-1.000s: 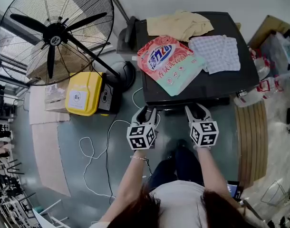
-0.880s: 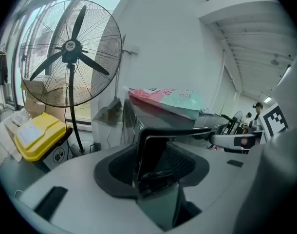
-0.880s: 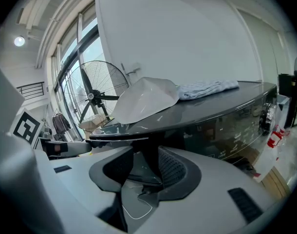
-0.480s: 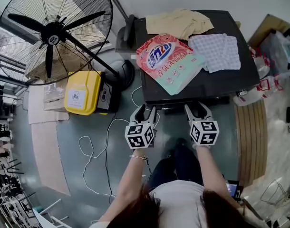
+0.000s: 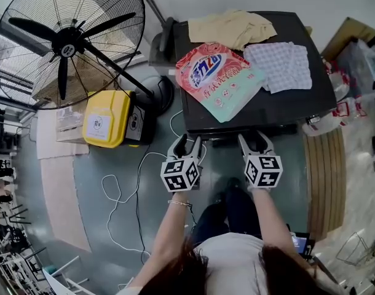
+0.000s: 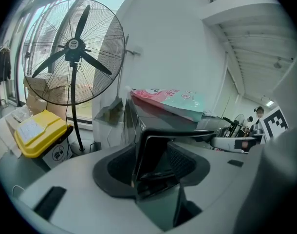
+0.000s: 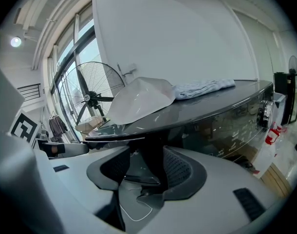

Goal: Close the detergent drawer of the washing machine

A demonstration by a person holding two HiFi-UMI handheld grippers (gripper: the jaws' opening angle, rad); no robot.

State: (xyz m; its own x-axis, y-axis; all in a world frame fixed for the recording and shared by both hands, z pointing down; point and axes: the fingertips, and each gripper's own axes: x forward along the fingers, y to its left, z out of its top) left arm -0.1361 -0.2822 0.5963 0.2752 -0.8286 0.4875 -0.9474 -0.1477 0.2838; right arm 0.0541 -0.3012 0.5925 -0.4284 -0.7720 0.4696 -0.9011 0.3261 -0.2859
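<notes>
The black washing machine (image 5: 280,106) stands ahead of me with a pink and green detergent bag (image 5: 218,78) lying on its lid. Its dark detergent drawer (image 6: 160,147) juts out of the front, seen past the left jaws. My left gripper (image 5: 187,145) hangs just before the machine's front left corner, its jaws opening, and the pads do not press on anything. The right gripper (image 5: 256,141) sits level with it before the front panel (image 7: 236,126), jaws opening too, with nothing gripped. Along its jaws I see the lid edge (image 7: 187,116) and the bag's pale underside (image 7: 141,99).
A beige cloth (image 5: 232,28) and a checked cloth (image 5: 280,66) lie on the lid. A large standing fan (image 5: 67,42) and a yellow bin (image 5: 104,120) are at the left, with a white cable (image 5: 123,195) looping over the floor. Boxes and bottles (image 5: 347,103) crowd the right side.
Both grippers' jaws have spread wider. The left gripper has edged slightly left; the right has stayed put.
</notes>
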